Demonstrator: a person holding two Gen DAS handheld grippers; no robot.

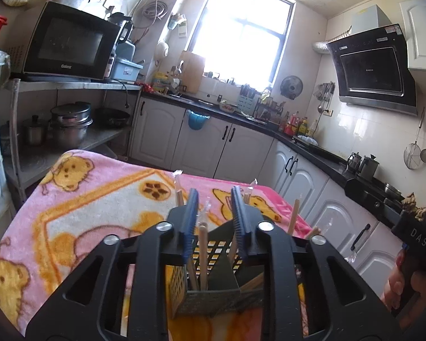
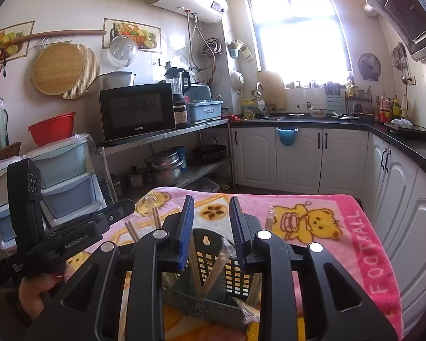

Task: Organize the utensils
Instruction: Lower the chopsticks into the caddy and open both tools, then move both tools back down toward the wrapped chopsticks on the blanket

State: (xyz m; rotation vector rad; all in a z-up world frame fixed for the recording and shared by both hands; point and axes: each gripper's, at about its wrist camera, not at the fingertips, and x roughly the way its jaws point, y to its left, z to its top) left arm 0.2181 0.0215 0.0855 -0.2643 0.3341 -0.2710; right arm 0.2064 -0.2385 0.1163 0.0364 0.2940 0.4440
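Observation:
A dark perforated utensil holder (image 1: pixel 210 295) (image 2: pixel 213 307) stands on the pink bear-print blanket (image 1: pixel 85 199) (image 2: pixel 340 244) that covers the table. Several wooden chopsticks in clear wrappers (image 1: pixel 203 250) (image 2: pixel 217 267) stand upright or lean in its compartments. My left gripper (image 1: pixel 214 196) hovers just over the holder, its blue pads apart, with a chopstick showing in the gap but touched by neither pad. My right gripper (image 2: pixel 210 203) is above the holder too, its pads apart and nothing pressed between them. Each gripper shows at the other view's edge, in a hand (image 1: pixel 397 284) (image 2: pixel 34 292).
White cabinets (image 1: pixel 241 147) under a black counter (image 2: pixel 397 133) run along the back and right. A metal shelf with a microwave (image 2: pixel 136 110) and pots (image 1: pixel 68 122) stands at the left, beside plastic drawers (image 2: pixel 65 176). The blanket's far edge drops to the floor.

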